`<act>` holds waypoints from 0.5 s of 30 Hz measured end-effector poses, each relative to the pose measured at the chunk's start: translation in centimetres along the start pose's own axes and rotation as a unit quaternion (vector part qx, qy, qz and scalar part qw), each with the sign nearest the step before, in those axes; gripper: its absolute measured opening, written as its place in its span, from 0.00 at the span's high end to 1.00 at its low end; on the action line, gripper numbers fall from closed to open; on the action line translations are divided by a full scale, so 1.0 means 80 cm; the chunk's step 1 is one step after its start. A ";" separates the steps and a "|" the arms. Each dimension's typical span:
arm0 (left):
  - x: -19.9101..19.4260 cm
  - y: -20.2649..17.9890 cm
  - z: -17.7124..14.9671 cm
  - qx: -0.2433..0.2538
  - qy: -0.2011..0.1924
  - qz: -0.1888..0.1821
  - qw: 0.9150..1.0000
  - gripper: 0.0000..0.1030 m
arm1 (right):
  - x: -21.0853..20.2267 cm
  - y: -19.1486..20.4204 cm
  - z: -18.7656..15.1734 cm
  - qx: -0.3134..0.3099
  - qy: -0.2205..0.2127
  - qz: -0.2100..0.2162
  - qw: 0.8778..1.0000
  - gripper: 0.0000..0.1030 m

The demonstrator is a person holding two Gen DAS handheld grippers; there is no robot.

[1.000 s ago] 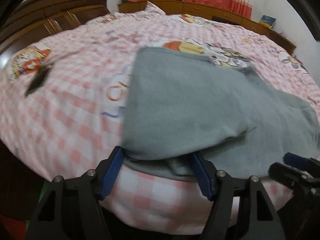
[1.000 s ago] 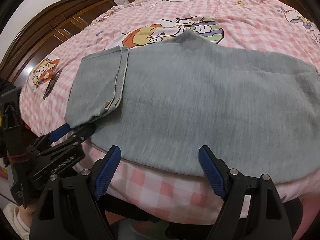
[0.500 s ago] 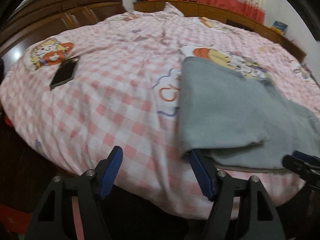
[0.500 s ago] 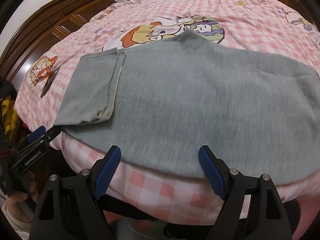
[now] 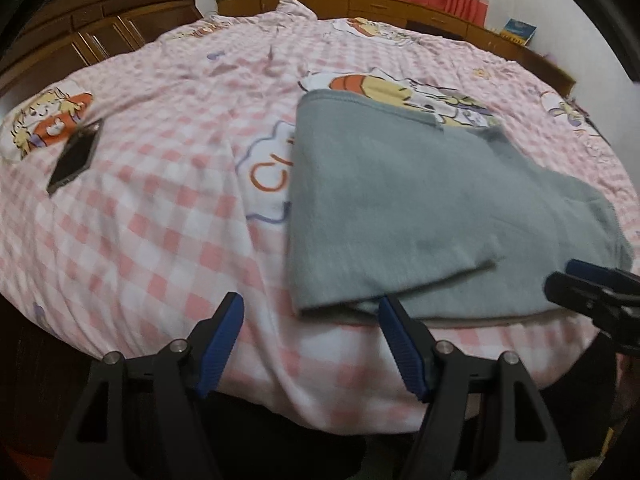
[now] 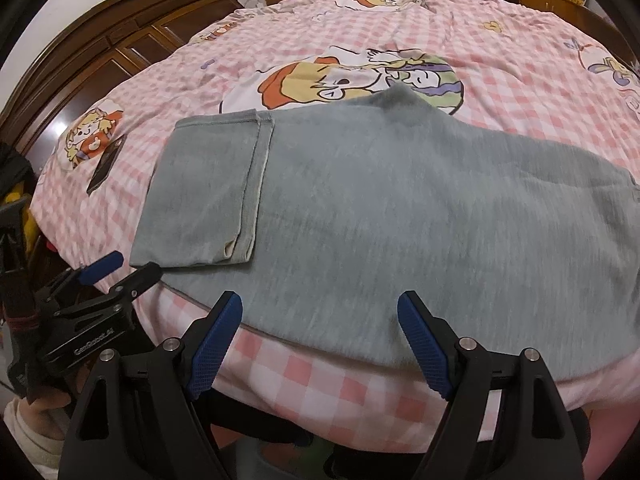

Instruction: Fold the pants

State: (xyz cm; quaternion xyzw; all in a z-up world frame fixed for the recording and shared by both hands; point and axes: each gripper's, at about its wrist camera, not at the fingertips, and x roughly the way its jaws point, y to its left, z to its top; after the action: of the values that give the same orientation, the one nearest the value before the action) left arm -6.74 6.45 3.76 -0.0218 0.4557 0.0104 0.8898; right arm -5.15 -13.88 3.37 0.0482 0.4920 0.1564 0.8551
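Note:
Grey pants (image 6: 400,200) lie flat across the near side of the bed, with the left leg end folded over on top (image 6: 208,200). In the left wrist view the pants (image 5: 420,208) lie ahead and to the right. My left gripper (image 5: 312,340) is open and empty, just off the near left corner of the fold; it also shows in the right wrist view (image 6: 120,272). My right gripper (image 6: 320,340) is open and empty at the near edge of the pants; it also shows at the right of the left wrist view (image 5: 580,284).
The bed has a pink checked cover with cartoon prints (image 5: 160,200). A dark phone (image 5: 74,156) lies on it at the left, also seen in the right wrist view (image 6: 106,164). A dark wooden headboard (image 5: 100,20) and low cabinets with curtains (image 5: 400,4) stand behind.
My left gripper let go of the folded leg end and drew back to the left and then a little right. The fold now lies flat. The right gripper stayed open at the near edge.

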 end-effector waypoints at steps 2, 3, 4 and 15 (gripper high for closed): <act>-0.003 -0.004 -0.002 0.000 0.003 -0.020 1.000 0.29 | 0.000 0.000 0.000 0.003 0.000 0.001 1.000 0.20; -0.003 -0.009 -0.002 0.004 0.003 -0.028 1.000 0.29 | 0.001 0.000 0.000 0.002 0.001 0.002 1.000 0.20; -0.001 -0.014 -0.001 0.011 0.001 -0.026 1.000 0.29 | 0.001 0.000 0.000 0.001 0.001 0.002 1.000 0.20; 0.019 0.004 0.007 0.019 0.003 0.069 0.997 0.24 | 0.019 -0.003 -0.008 0.006 0.019 0.007 1.000 0.20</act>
State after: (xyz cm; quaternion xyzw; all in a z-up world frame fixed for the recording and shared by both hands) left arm -5.37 6.82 2.86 0.0262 0.4586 0.0631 0.8860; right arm -4.92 -13.66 1.74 0.0539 0.5087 0.1597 0.8443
